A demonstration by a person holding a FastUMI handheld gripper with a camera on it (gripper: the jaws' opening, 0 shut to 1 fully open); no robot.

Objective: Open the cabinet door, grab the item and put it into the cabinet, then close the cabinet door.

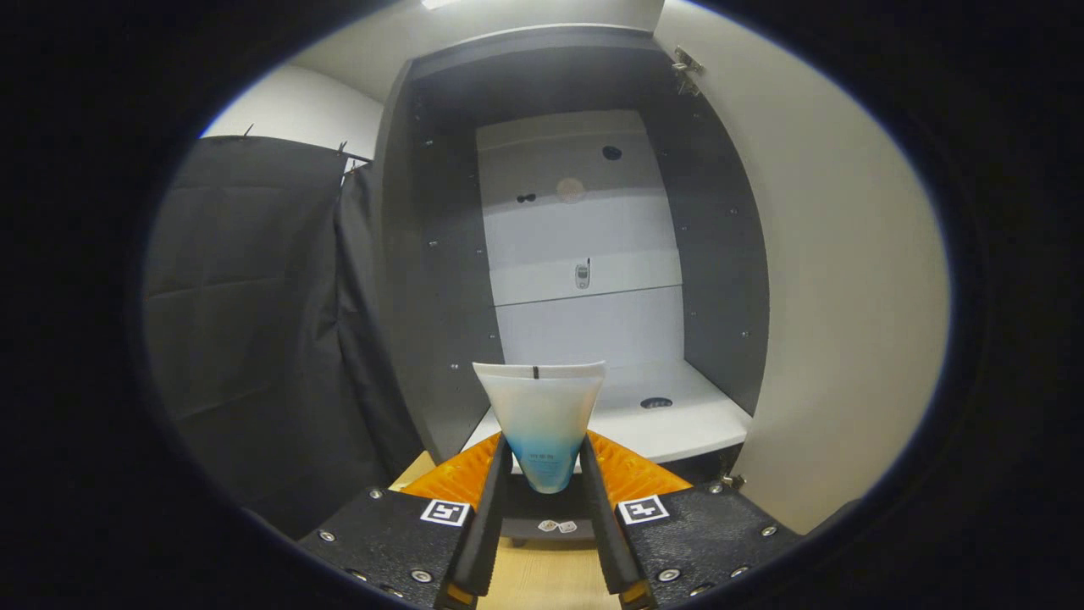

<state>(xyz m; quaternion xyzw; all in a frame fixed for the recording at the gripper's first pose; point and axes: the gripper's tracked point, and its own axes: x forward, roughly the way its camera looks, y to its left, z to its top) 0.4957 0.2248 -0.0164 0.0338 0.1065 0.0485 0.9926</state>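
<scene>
A soft tube [542, 424], white at its flat crimped end and blue lower down, stands upright between my fingers. My gripper [544, 474] is shut on the tube, pressing its blue lower part from both sides. Straight ahead is the dark cabinet [440, 280] with its inside exposed. Its white door [838, 288] is swung wide to the right of the opening. The cabinet's white bottom shelf [669, 424] lies just beyond the tube's top edge. The white back panel [584, 246] carries a small fitting and a few holes.
A black cloth wall [254, 313] hangs to the left of the cabinet. A light wooden tabletop [542, 576] shows under the fingers. Hinges [688, 66] sit at the top and bottom of the door's inner edge.
</scene>
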